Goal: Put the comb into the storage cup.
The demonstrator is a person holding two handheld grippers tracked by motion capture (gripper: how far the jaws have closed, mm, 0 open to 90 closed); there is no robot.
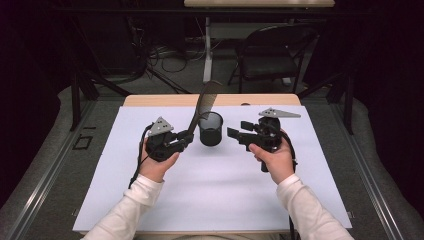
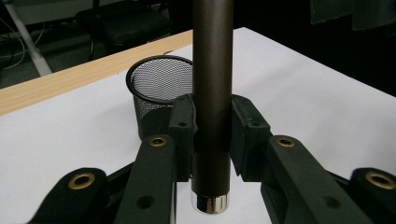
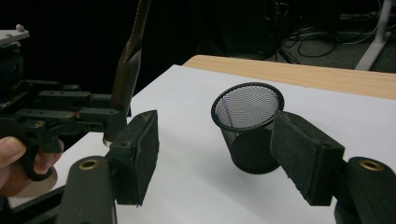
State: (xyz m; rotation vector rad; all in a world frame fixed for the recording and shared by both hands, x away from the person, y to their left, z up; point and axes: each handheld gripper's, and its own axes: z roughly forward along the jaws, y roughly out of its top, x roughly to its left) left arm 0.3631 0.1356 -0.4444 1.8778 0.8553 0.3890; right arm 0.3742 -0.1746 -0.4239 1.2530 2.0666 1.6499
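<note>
Tipping is the main risk: the long comb [image 1: 204, 102] is leaning over the mesh cup [image 1: 210, 129], so lowering it off-centre could be catching the rim and knocking the light cup over on the table [image 1: 210, 190]. The left tongs [image 1: 186, 138], just left of the cup, are clamping the comb's handle. The right tongs [image 1: 233, 133], just right of the cup, are standing apart, holding nothing.

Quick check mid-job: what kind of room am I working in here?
Probably a lab or recording workspace: a wooden table under a white sheet, cables on the floor, a folding chair and dark surroundings.
</note>
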